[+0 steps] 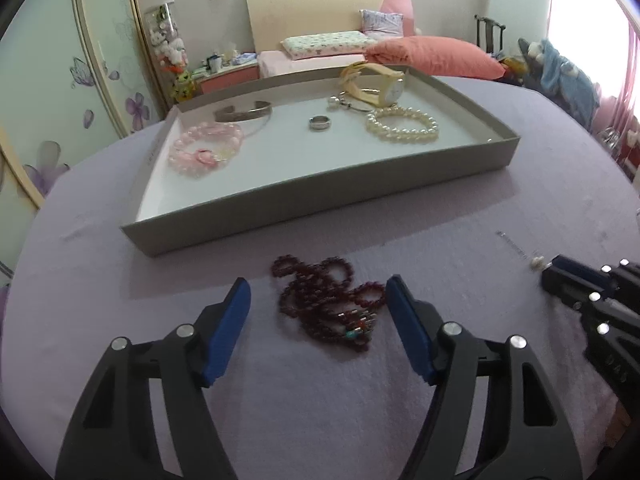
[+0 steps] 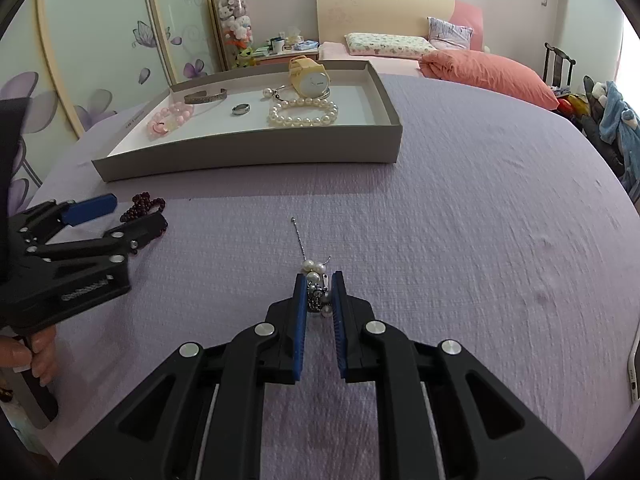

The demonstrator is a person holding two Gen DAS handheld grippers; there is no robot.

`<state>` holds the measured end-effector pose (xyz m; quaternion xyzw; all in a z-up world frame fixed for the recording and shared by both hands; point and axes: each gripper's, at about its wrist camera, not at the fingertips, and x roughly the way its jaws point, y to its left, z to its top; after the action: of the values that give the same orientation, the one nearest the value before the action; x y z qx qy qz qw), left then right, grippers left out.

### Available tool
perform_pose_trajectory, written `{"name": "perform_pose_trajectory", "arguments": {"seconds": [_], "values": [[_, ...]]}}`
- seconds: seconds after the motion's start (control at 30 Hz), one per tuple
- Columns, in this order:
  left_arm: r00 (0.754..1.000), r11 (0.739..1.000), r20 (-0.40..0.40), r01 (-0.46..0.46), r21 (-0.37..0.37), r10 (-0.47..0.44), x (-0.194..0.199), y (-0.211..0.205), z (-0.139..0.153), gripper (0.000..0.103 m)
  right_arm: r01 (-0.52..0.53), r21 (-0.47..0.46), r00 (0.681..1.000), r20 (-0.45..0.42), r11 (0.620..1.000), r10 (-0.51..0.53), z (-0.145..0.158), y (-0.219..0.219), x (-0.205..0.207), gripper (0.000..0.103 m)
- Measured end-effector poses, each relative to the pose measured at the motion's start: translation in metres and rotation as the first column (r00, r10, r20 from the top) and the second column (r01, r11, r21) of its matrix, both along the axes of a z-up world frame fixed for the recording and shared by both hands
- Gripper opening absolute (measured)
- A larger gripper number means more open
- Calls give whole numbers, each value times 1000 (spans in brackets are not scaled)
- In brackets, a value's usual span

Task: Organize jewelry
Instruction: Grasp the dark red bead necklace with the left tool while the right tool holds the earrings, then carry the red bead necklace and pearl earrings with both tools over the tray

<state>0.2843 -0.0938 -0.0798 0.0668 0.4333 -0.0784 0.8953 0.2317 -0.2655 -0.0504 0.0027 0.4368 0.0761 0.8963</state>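
Note:
A dark red bead necklace (image 1: pixel 326 300) lies in a heap on the purple cloth, between the open fingers of my left gripper (image 1: pixel 318 290); it also shows in the right wrist view (image 2: pixel 144 205). My right gripper (image 2: pixel 319 280) is shut on a pearl and silver chain piece (image 2: pixel 316 284) resting on the cloth. A grey shallow box (image 1: pixel 320 196) holds a pink bead bracelet (image 1: pixel 206 146), a silver cuff (image 1: pixel 242 112), a ring (image 1: pixel 320 123), a pearl bracelet (image 1: pixel 402 124) and a yellow watch (image 1: pixel 380 82).
The box (image 2: pixel 248 152) sits at the far side of the table. A phone (image 2: pixel 634 364) lies at the right edge. A bed with a pink pillow (image 2: pixel 488 74) stands behind.

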Motion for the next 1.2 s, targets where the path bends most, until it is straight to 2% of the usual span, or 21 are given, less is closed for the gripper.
{"name": "perform_pose_trajectory", "arguments": {"seconds": [0.07, 0.13, 0.2, 0.4, 0.73, 0.83, 0.87, 1.0, 1.2], "values": [[1000, 1000, -4, 2, -6, -2, 0, -1, 0, 52, 0, 0, 1000, 0, 1000, 0, 0, 0, 0, 13], [1000, 1000, -2, 28, -15, -28, -1, -3, 0, 25, 0, 3, 1000, -1, 1000, 0, 0, 1, 0, 13], [999, 999, 1, 36, -8, -36, -2, -6, 0, 10, 0, 5, 1000, -1, 1000, 0, -1, 1, 1, 13], [1000, 996, 11, 2, -89, -1, -4, 10, 5, 9, 2, 14, 1000, -2, 1000, -2, -1, -1, 1, 13], [989, 964, 142, -6, -265, 46, -36, 60, 49, 9, 9, 31, 1000, -3, 999, -9, 0, -5, 0, 13], [983, 960, 170, -12, -281, 62, -48, 70, 61, 9, 17, 54, 1000, 6, 998, -17, 1, -9, -1, 12], [982, 958, 178, -12, -286, 66, -53, 73, 64, 9, 19, 56, 1000, 18, 998, -20, 3, -10, -2, 7], [979, 956, 193, -10, -294, 70, -70, 80, 69, 9, 7, 40, 998, 66, 999, -10, 11, -8, -10, 7], [979, 948, 188, -15, -317, 78, -82, 87, 71, 9, 14, 92, 995, 95, 996, -22, 22, -16, -12, 6]]}}
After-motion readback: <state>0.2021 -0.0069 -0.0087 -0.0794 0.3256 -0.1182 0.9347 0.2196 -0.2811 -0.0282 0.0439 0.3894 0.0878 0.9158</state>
